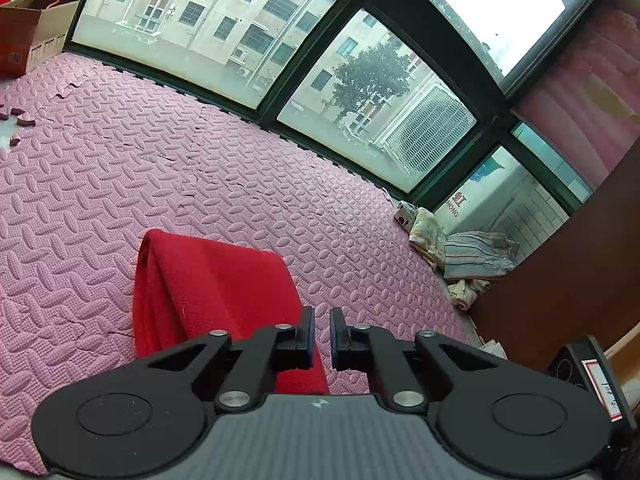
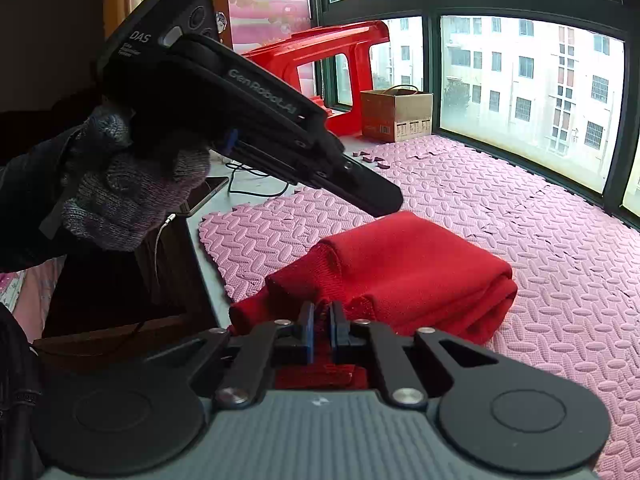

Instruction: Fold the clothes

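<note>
A red garment (image 1: 208,288) lies folded into a thick bundle on the pink foam mat (image 1: 120,168). In the left wrist view it sits just left of and under my left gripper (image 1: 322,332), whose jaws are shut with only a thin gap and nothing between them. In the right wrist view, that left gripper (image 2: 380,202) is held by a gloved hand (image 2: 120,196) and hovers over the far edge of the red garment (image 2: 420,264). My right gripper (image 2: 322,320) is at the garment's near edge, shut on a ridge of red fabric.
A cardboard box (image 2: 396,116) and a red plastic stool (image 2: 320,52) stand by the window. A pile of other clothes (image 1: 460,256) lies in the corner beside brown furniture (image 1: 560,280). A phone (image 2: 208,196) with cables rests off the mat's edge.
</note>
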Motion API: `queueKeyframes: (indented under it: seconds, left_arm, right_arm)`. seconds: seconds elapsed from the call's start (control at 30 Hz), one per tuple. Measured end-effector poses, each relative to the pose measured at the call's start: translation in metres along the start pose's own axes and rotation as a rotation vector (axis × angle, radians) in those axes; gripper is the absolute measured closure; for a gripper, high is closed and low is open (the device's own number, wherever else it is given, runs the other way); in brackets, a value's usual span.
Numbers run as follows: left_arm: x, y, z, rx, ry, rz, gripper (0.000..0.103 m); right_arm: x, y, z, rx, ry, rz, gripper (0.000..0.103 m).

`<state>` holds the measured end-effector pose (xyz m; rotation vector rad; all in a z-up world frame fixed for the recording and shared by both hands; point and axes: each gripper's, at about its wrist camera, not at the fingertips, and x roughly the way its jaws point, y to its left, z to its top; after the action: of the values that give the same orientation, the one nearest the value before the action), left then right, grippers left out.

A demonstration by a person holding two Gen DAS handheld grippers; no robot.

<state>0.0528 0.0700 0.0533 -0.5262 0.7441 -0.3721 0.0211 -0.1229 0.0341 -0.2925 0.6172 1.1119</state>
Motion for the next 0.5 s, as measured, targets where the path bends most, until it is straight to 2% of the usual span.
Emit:
queueKeyframes:
  seconds: [0.13,0.27,0.37,0.5]
  left_arm:
    - [0.027,0.001,-0.019,0.004,0.079,0.015,0.095]
    - [0.025,0.006,-0.041,0.015,0.103,0.003,0.095]
    - [0.016,0.009,-0.049,0.003,0.102,-0.015,0.094]
    - [0.009,0.003,-0.064,0.038,0.096,-0.016,0.092]
  right_arm:
    - [-0.003,-0.002,-0.007,0.031,-0.009,-0.001,0.094]
    - [-0.019,-0.014,-0.006,0.071,-0.024,0.019,0.081]
    - [-0.025,-0.027,-0.002,0.093,-0.032,-0.026,0.073]
    - [-0.014,-0.057,0.016,0.148,-0.051,-0.131,0.053]
